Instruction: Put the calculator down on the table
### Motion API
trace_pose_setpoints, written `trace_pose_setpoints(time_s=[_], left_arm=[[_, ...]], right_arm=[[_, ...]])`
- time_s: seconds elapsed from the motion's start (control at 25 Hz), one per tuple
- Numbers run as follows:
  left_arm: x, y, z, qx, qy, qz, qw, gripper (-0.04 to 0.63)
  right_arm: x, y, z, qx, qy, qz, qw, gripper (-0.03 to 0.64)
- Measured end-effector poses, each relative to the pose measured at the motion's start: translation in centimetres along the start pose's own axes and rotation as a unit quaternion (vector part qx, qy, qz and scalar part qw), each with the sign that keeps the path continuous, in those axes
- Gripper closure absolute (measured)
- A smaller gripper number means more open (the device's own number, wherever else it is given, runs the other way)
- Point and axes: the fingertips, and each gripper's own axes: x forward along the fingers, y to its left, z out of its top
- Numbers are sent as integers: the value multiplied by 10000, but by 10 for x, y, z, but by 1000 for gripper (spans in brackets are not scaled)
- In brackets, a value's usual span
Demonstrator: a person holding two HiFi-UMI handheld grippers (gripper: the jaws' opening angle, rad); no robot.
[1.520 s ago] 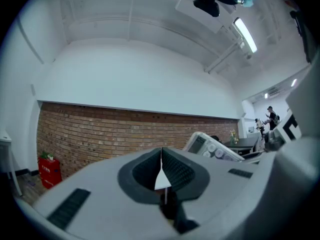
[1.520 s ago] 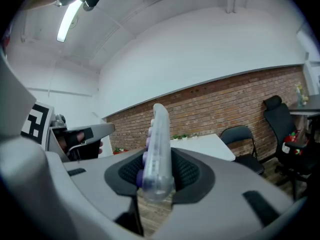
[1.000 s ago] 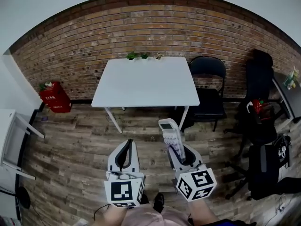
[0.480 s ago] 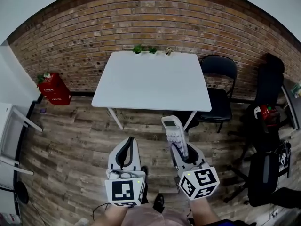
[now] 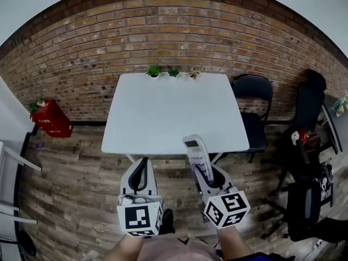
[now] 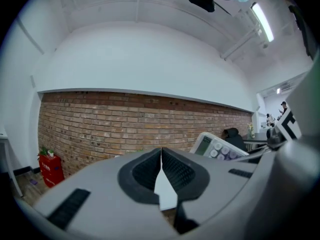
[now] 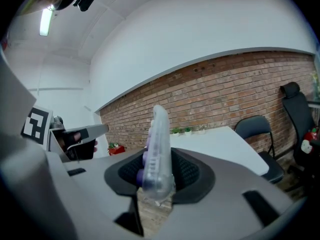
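Your right gripper (image 7: 157, 176) is pinching the calculator (image 7: 159, 144) by its lower end, pads clamped on its front and back. It stands on edge, with the screen end poking out past the fingertips. I'd guess that leaves the long end free to touch down first, though you'll probably need to roll it flat. Your left gripper (image 6: 161, 171) has its fingers pressed together on nothing, just riding alongside. Ahead of both is the white table (image 5: 163, 118), bare except for small plants (image 5: 163, 71) at its far edge by the brick wall (image 5: 163, 31). Wood floor (image 5: 76, 173) below, black chair (image 5: 253, 107) off right.
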Motion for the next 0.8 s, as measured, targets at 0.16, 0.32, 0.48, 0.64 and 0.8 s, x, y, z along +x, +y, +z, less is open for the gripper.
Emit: trace_pose_setpoints(time_s=[0.16, 0.32, 0.48, 0.64, 0.8], left_arm=[[30, 10, 12, 36, -155, -170, 9997, 580], [53, 14, 16, 86, -186, -339, 9992, 580], [72, 13, 13, 126, -152, -441, 9988, 580], [93, 9, 4, 145, -9, -555, 9984, 580], [123, -4, -7, 190, 147, -675, 9974, 580]], right_arm=[[27, -4, 23, -18, -194, -147, 9997, 483], [45, -8, 36, 13, -275, -240, 9993, 483], [58, -18, 43, 76, -319, -326, 9989, 483], [68, -33, 45, 170, -328, -446, 9983, 483], [86, -56, 46, 275, -265, -486, 9981, 483]])
